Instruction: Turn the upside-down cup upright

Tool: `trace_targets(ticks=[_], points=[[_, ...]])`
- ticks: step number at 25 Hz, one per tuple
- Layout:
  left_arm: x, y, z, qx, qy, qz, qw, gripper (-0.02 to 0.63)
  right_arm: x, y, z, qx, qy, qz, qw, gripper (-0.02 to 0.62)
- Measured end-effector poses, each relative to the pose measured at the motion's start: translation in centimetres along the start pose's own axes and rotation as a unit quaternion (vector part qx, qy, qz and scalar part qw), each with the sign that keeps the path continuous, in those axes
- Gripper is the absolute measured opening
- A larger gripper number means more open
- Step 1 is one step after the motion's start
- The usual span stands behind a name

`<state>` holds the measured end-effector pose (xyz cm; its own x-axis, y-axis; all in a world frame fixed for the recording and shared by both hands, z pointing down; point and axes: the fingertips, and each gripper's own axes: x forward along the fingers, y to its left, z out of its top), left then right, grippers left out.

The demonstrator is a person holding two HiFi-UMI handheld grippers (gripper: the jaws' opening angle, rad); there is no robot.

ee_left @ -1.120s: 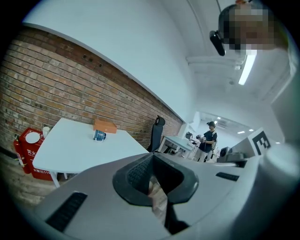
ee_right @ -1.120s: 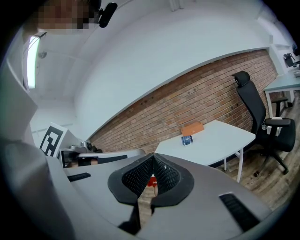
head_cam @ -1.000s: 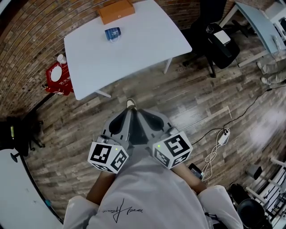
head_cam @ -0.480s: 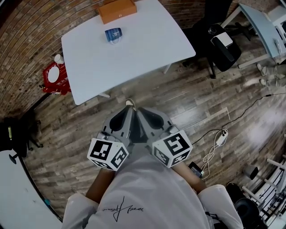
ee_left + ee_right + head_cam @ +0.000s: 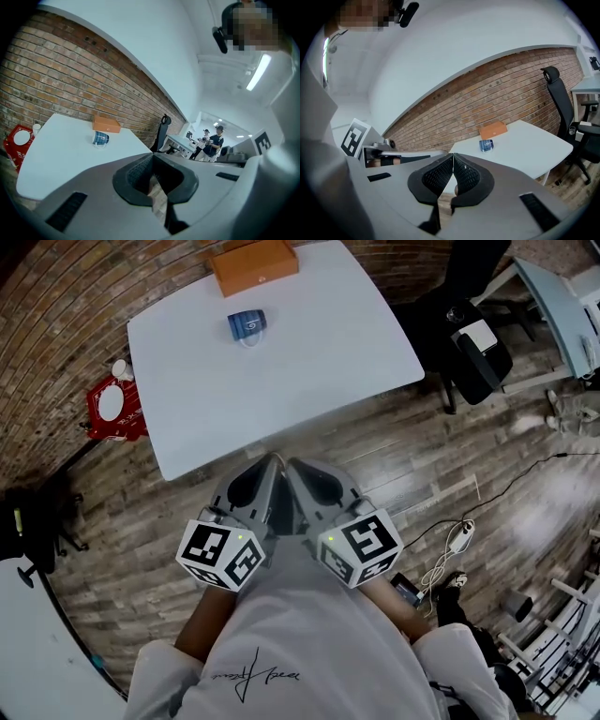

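two empty grippers, left gripper [image 5: 270,463] and right gripper [image 5: 291,467], fingers closed, hover well short of the blue cup [image 5: 247,324] on the counter [image 5: 319,352].

Holding left tongs [image 5: 270,465] and right tongs [image 5: 292,468] side by side close before the chest, tips converging and pointing forward, both sets of jaws pressed together, gripping nothing.

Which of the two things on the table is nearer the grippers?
The blue cup: it sits further in on the table, while the orange box lies beyond it at the far edge.
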<state>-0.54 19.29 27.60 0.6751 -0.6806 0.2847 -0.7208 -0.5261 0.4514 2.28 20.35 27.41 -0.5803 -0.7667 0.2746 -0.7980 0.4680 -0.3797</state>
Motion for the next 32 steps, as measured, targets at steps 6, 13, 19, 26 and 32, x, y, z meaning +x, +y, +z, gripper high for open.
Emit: trace_targets(ticks=[6,13,19,26,32], points=[[2.1,3.2,2.3,-0.004,0.002,0.000,1.0000,0.008,3.9,-1.3,1.8,-0.002,0.007,-0.006,1.000,0.020],[4.2,6.2,4.8,-0.004,0.008,-0.009,0.9999,0.008,8.0,-2.2,3.5,-0.003,0.014,-0.015,1.000,0.020],[5.5,8.7,6.4,-0.008,0.013,-0.024,0.9996,0.008,11.2,-2.7,4.3,-0.007,0.021,-0.027,0.999,0.020],[5.9,10.9,7.2,-0.005,0.009,-0.033,0.9994,0.008,13.8,-2.0,5.4,-0.030,0.016,-0.032,0.999,0.020],[5.4,12.6,8.1,-0.006,-0.001,-0.023,0.9997,0.008,14.9,-1.7,5.6,-0.038,0.019,-0.037,0.998,0.020]])
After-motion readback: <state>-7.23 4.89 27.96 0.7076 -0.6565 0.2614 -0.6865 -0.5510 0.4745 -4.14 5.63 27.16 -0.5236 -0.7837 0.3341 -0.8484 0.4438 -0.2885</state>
